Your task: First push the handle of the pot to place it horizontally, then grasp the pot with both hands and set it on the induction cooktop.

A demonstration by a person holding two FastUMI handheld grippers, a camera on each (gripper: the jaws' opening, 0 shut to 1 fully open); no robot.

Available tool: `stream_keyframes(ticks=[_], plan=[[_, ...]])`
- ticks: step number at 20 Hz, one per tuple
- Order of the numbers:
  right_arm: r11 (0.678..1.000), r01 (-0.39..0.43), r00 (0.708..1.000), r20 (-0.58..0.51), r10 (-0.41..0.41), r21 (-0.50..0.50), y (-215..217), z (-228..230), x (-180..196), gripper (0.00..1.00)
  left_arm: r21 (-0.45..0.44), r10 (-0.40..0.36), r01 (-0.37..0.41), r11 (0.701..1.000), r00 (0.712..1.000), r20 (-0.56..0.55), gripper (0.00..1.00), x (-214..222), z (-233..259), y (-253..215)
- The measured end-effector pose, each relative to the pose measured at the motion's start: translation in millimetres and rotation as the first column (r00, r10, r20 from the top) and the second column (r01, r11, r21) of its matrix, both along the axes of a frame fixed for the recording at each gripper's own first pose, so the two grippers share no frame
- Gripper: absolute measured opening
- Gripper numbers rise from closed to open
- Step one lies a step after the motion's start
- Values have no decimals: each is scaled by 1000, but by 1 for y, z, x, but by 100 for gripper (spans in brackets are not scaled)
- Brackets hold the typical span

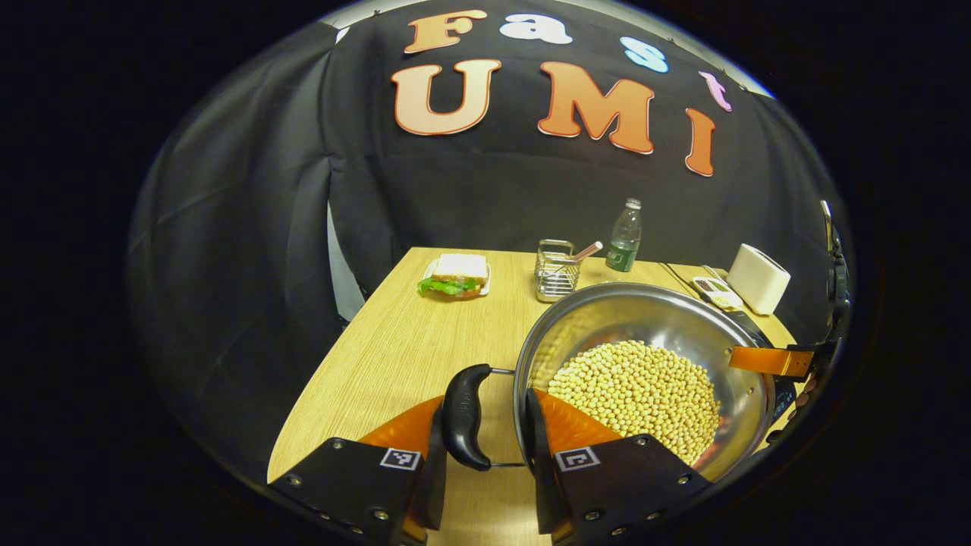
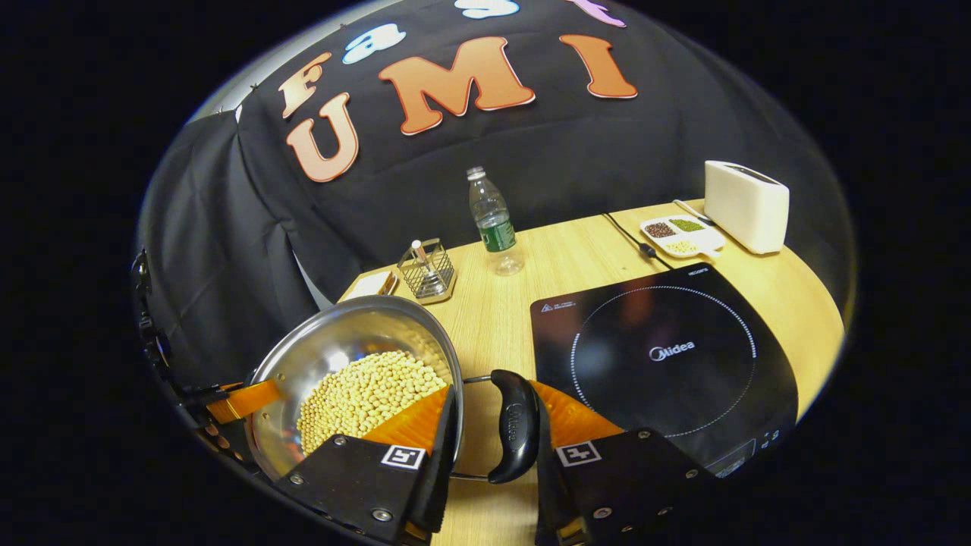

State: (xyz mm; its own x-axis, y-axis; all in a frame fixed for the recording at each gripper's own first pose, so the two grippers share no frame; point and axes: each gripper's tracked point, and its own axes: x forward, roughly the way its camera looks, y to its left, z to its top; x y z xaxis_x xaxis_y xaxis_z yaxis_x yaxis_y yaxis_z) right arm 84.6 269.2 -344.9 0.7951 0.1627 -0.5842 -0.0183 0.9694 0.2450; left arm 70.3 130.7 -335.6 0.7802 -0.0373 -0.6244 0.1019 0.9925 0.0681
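A steel pot (image 1: 607,297) holding soybeans (image 1: 637,394) stands on the wooden table (image 1: 394,341). My left gripper (image 1: 485,398) brackets its black side handle (image 1: 464,417); the outer finger touches the handle, and a strip of table shows between the handle and the inner finger, so the gripper is open. In the right gripper view the pot (image 2: 334,341) is left of the black induction cooktop (image 2: 664,356). My right gripper (image 2: 494,394) brackets the other handle (image 2: 517,432) the same way, with a gap on the pot side. Each gripper's finger (image 1: 766,360) shows on the pot's far rim in the other's view.
At the back of the table are a sandwich on a plate (image 1: 455,274), a wire basket (image 1: 556,271), a water bottle (image 2: 493,220), a white toaster (image 2: 747,205) and a small tray of beans (image 2: 680,233). A black cable (image 2: 630,239) runs to the cooktop.
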Motion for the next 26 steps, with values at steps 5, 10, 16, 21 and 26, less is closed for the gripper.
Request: stream_keyframes(ticks=[5, 10, 16, 21, 26], plan=[[999, 25, 999, 30, -26, 26, -31, 25, -7, 49, 15, -27, 26, 1000, 999, 27, 49, -3, 24, -37], [998, 44, 998, 34, -46, 50, -65, 34, -12, 48, 29, -50, 49, 998, 998, 31, 49, -5, 36, -75], [996, 78, 996, 49, -80, 54, -113, 44, -15, 48, 21, -82, 81, 996, 996, 25, 49, -7, 39, -128], [992, 113, 992, 48, -117, 62, -154, 44, -16, 48, 28, -117, 116, 993, 993, 22, 49, -4, 38, -173], [987, 145, 988, 41, -148, 63, -195, 43, -17, 48, 14, -134, 134, 991, 991, 1, 49, -3, 29, -214]])
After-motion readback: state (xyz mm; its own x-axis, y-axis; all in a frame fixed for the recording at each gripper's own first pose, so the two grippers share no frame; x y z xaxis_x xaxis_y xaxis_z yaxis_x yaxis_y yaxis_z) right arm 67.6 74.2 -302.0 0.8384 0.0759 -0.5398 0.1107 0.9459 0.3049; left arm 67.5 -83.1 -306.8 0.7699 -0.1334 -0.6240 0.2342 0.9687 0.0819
